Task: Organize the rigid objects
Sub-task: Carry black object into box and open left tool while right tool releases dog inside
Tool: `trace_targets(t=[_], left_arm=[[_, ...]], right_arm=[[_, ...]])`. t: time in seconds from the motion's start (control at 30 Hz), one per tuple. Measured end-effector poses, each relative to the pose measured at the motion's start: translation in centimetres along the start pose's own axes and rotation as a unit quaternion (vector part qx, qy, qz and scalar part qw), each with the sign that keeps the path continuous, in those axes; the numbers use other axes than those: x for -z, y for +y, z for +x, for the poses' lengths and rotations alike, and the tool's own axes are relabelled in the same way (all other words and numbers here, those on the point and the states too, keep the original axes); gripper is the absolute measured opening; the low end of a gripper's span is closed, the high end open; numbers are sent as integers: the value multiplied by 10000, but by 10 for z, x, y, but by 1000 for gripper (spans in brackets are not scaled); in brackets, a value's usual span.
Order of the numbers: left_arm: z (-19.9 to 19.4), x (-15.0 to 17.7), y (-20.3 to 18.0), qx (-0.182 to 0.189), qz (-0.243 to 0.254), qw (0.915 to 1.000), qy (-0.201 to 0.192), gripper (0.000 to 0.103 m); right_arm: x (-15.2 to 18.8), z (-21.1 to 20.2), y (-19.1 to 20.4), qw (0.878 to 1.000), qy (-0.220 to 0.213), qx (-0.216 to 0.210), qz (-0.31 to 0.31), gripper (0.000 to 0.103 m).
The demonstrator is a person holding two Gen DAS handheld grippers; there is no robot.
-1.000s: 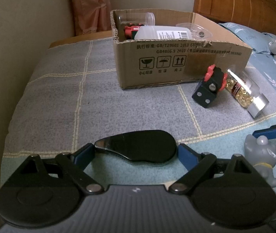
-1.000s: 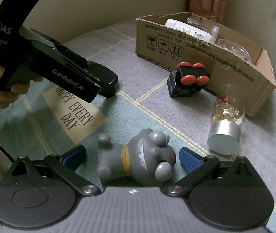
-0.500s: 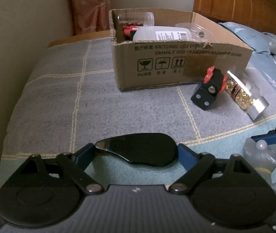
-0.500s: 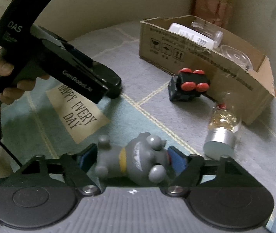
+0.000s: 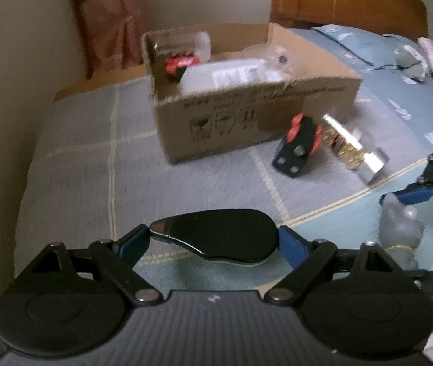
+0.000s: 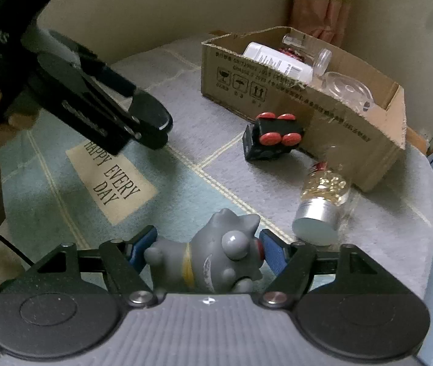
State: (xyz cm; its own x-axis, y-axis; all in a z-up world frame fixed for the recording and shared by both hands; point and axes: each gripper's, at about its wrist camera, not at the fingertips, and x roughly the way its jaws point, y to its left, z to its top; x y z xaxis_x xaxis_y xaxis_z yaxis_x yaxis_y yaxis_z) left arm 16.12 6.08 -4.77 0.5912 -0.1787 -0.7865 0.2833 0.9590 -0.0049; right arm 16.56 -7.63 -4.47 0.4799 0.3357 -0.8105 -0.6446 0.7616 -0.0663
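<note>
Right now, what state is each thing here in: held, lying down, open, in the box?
Left gripper: shut on a black oval case.
Right gripper: shut on a grey toy figure.
Cardboard box: open-topped, partly filled.
White bottle: lying inside the box.
Black block with red wheels: on the bedspread, beside the box.
Jar of golden capsules: lying on its side.

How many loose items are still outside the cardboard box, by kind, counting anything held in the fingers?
Gray toy figure, held in the right gripper: 1
Black oval case, held in the left gripper: 1
Black block with red wheels, on the bedspread: 1
Jar of gold capsules, lying on the bedspread: 1
Total: 4
</note>
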Motion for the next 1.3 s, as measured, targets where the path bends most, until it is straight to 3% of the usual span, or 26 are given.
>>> trace_targets(t=[0.33, 0.57, 0.77, 0.93, 1.3], left_arm=[[-28, -31, -11, 290, 375, 9987, -207, 89], [-32, -85, -8, 352, 419, 9968, -581, 89], [-10, -139, -2, 186, 341, 9959, -823, 89], [18, -169, 6, 111, 121, 9967, -792, 89], [64, -170, 17, -33, -286, 9981, -554, 89]], right_arm=[[-7, -21, -13, 9998, -157, 144, 0, 77], [-32, -41, -39, 9983, -463, 350, 38, 77], [-61, -49, -69, 9956, -701, 618, 74, 77], [-87, -47, -93, 9935, -827, 778, 87, 77], [-125, -32, -124, 9920, -866, 899, 167, 77]])
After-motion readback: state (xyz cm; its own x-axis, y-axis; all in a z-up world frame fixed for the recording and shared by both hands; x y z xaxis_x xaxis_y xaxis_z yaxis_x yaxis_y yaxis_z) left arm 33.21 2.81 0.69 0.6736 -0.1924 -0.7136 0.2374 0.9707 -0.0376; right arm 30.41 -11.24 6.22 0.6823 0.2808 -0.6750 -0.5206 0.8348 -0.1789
